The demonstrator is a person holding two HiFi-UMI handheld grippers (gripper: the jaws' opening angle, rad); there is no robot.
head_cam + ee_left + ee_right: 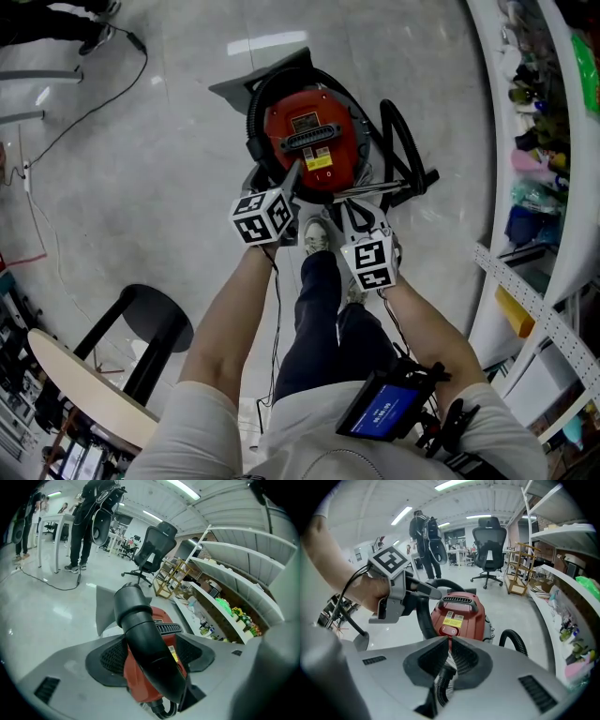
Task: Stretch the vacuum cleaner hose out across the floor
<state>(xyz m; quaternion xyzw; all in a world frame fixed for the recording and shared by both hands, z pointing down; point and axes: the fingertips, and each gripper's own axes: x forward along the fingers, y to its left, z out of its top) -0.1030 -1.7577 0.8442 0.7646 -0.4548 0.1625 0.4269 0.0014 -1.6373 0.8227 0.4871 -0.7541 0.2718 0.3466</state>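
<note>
**Hose coiled at the canister: left jaws wide, right jaws closed**

Obs. You stand right over the red vacuum cleaner (314, 141). The hose (401, 131) lies looped round its body, with none of it run out over the floor (159, 150). I judge the task barely begun.

Left gripper (150, 654): the jaws are spread as wide as they go, and the hose's black curved tube (140, 630) passes between them. Neither pad presses on it, so you hold nothing there. The tube rises off the canister top, which is likely why the gripper sits over it — it looks like the one stiff, graspable part of the hose.

Right gripper (448, 642): the jaws are brought together with the tips meeting, at the canister's near side. A ribbed length of hose shows below the pads. I cannot tell whether it is touched, and nothing is seen clamped.

Judgement: close the left jaws on the tube first, then walk it toward the open floor at your left — the shelving (539, 187) blocks the right.
</note>
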